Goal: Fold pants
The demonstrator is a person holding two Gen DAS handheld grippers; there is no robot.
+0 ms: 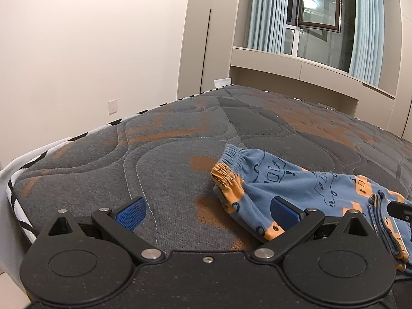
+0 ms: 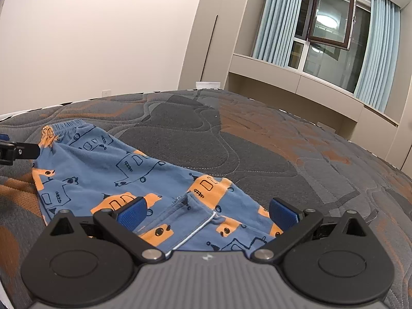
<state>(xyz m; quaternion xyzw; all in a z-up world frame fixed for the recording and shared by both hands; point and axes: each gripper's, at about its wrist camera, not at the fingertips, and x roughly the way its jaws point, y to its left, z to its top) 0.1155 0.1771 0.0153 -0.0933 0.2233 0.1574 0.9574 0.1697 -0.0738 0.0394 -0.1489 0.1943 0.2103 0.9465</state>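
Observation:
Small blue pants (image 2: 108, 170) with orange and dark line drawings lie folded on the grey and orange mattress (image 2: 257, 139). Their elastic waistband points to the far left in the right wrist view. My right gripper (image 2: 208, 212) is open, its blue pads on either side of the pants' near end, where a white drawstring (image 2: 195, 231) shows. In the left wrist view the pants (image 1: 296, 185) lie at the right. My left gripper (image 1: 208, 212) is open and empty, its right pad over the pants' near edge, its left pad over bare mattress (image 1: 154, 159).
The mattress edge (image 1: 25, 170) drops off at the left beside a white wall. Beige cupboards (image 1: 206, 38) and a window with light blue curtains (image 2: 273, 18) stand behind the bed. A finger of the other gripper (image 2: 15, 152) shows at the pants' waistband.

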